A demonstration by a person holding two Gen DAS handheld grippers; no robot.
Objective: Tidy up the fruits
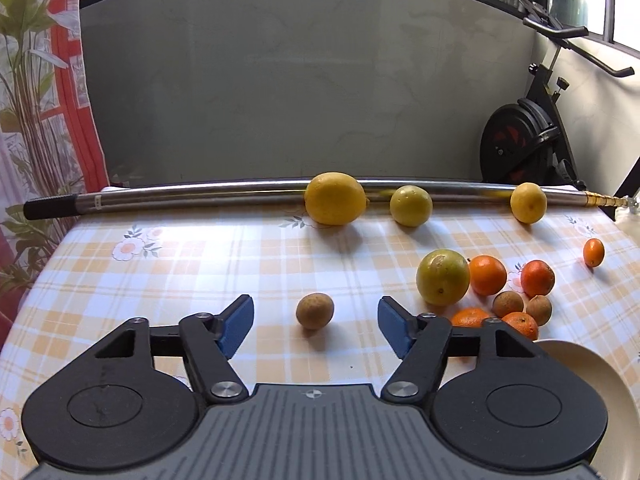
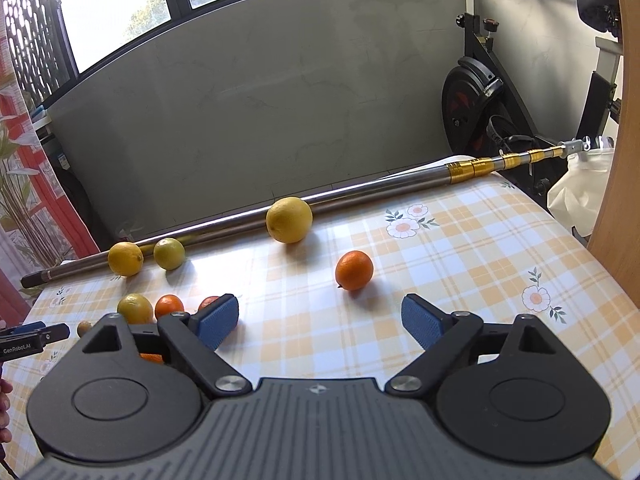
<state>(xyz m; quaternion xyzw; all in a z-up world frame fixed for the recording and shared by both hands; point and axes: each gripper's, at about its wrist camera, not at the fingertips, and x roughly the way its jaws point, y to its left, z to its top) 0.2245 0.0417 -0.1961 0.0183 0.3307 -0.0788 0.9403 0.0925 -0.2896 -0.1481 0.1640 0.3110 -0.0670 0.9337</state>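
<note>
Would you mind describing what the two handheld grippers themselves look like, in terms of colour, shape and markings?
The left gripper and right gripper look alike: a grey ribbed body with a small round emblem, two round black discs at the sides, and black linkage arms with silver screws. Their fingers carry blue textured pads. From the right wrist view, the left gripper's side reads "GenRobot.AI" in white. No cables are visible.

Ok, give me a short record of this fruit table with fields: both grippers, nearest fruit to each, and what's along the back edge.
left gripper: open, empty
nearest to left: small brown fruit, on the cloth between the fingers, untouched
right gripper: open, empty
nearest to right: lone orange, ahead of the fingers
back edge: metal pole with three yellow fruits against it
plate: right edge, contents unseen
</note>
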